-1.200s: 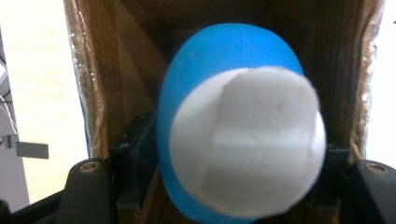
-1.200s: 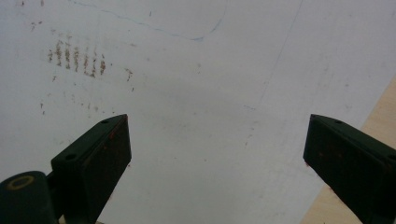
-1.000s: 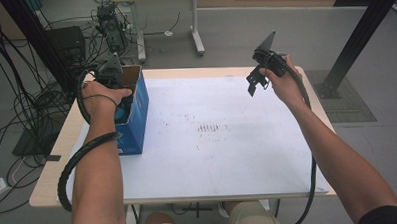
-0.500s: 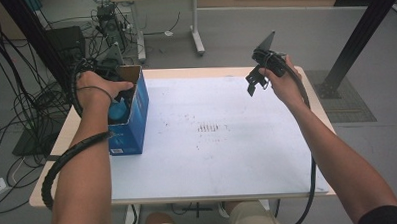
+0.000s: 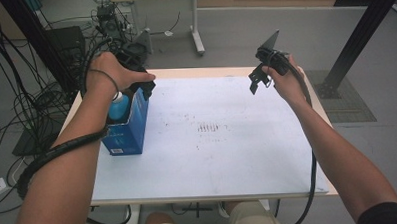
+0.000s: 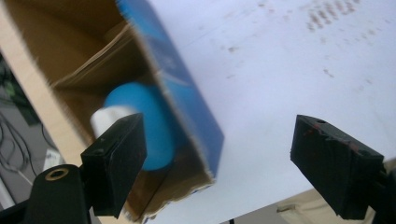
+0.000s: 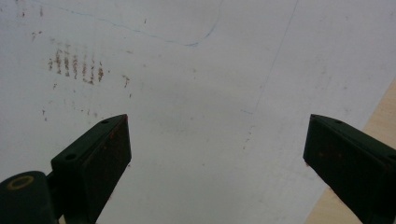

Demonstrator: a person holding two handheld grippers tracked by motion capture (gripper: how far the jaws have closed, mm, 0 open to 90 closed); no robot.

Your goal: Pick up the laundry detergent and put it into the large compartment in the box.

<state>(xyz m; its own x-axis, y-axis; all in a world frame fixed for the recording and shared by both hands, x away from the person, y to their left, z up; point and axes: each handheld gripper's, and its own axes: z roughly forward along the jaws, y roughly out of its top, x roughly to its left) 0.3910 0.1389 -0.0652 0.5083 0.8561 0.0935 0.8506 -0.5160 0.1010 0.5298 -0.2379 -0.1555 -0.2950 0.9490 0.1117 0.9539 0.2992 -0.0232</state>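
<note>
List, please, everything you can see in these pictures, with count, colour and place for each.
box: one, blue, open-topped, left edge of the table.
bottle: one, blue with a white cap, inside the box.
table: one, white top with dark smudges mid-table, wooden edge.
desk: one, pale legs, beyond the table.
cables: many, black, floor at left.
left gripper: one, black, jaws just opening, empty, above the box.
right gripper: one, black, open, above the far right corner.

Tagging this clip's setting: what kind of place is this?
Likely a lab or workshop data-collection bay, not a home: a plain white-topped table on bare grey floor, loose cable bundles and electronics at the left, a black rig post, another desk frame behind.
</note>
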